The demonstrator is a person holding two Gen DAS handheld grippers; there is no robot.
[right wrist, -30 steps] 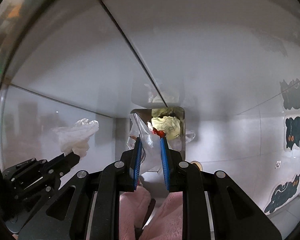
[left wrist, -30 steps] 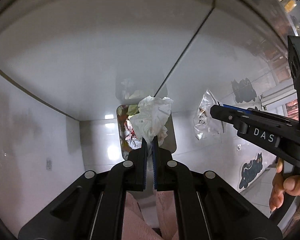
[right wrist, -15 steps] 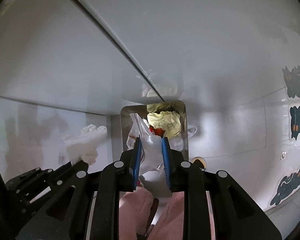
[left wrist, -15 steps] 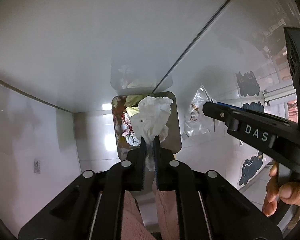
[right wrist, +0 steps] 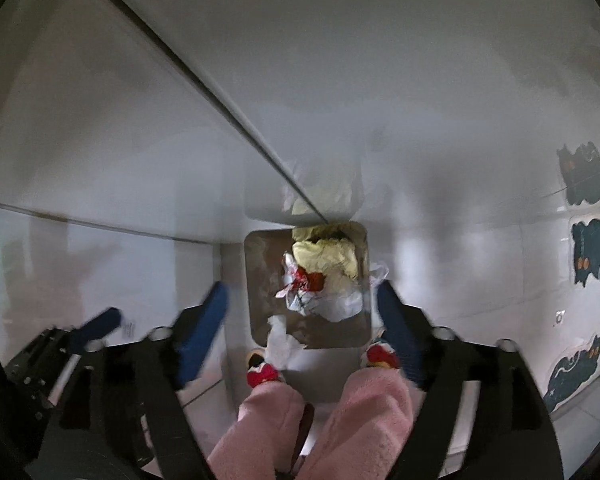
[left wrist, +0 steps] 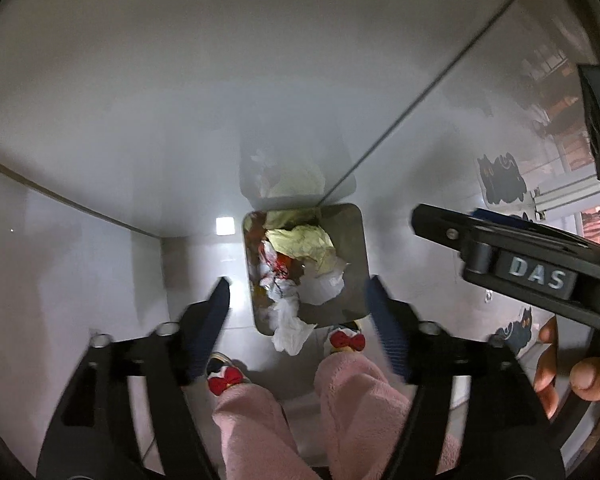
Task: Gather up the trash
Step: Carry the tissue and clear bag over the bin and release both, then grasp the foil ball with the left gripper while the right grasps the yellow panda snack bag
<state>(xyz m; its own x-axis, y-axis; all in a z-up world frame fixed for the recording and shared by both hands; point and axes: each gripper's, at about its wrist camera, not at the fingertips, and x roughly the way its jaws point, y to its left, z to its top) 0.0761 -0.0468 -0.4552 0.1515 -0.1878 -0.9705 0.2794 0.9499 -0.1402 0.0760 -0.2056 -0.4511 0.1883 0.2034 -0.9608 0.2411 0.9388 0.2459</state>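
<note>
A pale, glossy wall (left wrist: pixel 148 92) with a dark seam fills the upper field of both views and meets a white tiled floor (left wrist: pixel 112 280) below. Against the wall stands an open, rectangular metal trash bin (left wrist: pixel 354 248), seen from above. Its contents are heaped: crumpled pale-yellow paper (left wrist: pixel 304 242) toward the wall side, a red-and-white printed wrapper (left wrist: pixel 274 270) at centre, and clear, crinkled plastic film (left wrist: pixel 326 286) beside it. A white crumpled tissue (left wrist: pixel 290 330) drapes over the near rim of the bin, partly inside and partly hanging outside. The left tongs (left wrist: pixel 302 320) and the right tongs (right wrist: pixel 304 318) both point steeply down over the bin; the jaws of each are opening, spread wide to either side of the bin's mouth, and nothing lies between the blue pads. In the foreground are the person's pink fleece trouser legs (left wrist: pixel 352 400) and slippers with red bows (left wrist: pixel 226 378), toes just beside the bin. In the left view, a hand (left wrist: pixel 576 368) grips the right tool's handle. Dark cat-shaped stickers (right wrist: pixel 594 254) mark the floor at right.
</note>
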